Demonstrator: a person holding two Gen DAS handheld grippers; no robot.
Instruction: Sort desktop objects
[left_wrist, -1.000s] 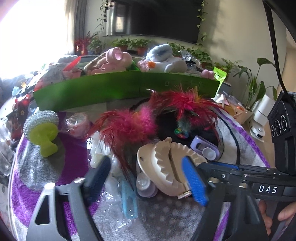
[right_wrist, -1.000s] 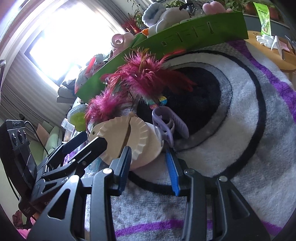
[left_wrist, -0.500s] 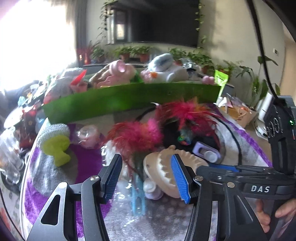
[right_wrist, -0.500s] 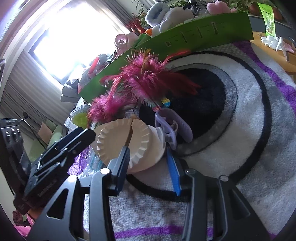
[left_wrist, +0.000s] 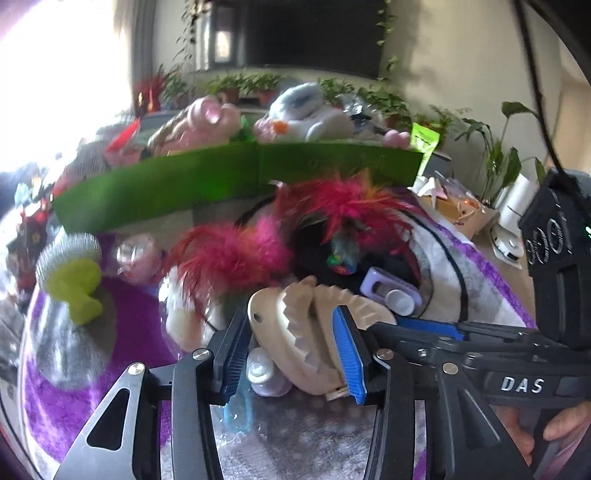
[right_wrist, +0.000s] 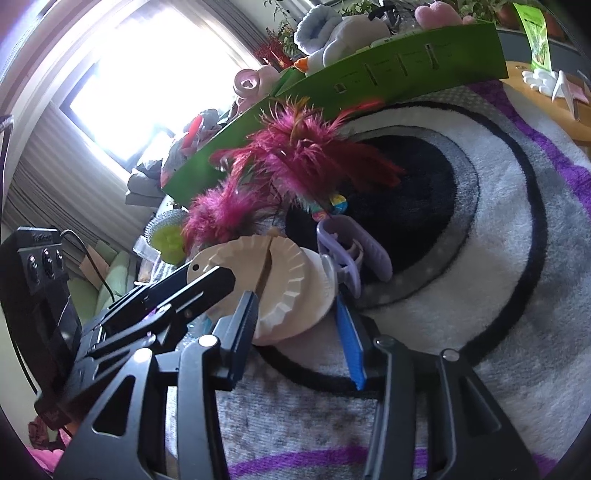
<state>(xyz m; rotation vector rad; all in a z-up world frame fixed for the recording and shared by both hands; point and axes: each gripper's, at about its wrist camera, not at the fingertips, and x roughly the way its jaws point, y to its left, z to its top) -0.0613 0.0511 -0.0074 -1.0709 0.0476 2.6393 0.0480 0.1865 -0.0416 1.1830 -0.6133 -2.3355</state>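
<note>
A beige dumpling press (left_wrist: 317, 332) with toothed edges lies in a pile on a patterned rug (right_wrist: 498, 229). My left gripper (left_wrist: 291, 354) has closed in around the press, its blue pads at both sides of it. My right gripper (right_wrist: 299, 332) is open just in front of the same press (right_wrist: 273, 291), its tip by the press's lower edge. A purple hair clip (right_wrist: 354, 254) lies to the right of the press, also seen in the left wrist view (left_wrist: 391, 291). Pink and red feather toys (left_wrist: 288, 229) lie behind.
A green box wall (left_wrist: 221, 181) stands behind the pile, holding plush toys (left_wrist: 306, 118). A lime-handled scrubber (left_wrist: 74, 277) sits left on the rug. A blue plastic piece (left_wrist: 240, 410) and a small clear cap (left_wrist: 262, 373) lie under the press.
My left gripper has narrowed from wide open and moved in onto the dumpling press. My right gripper has held its place and opening.
</note>
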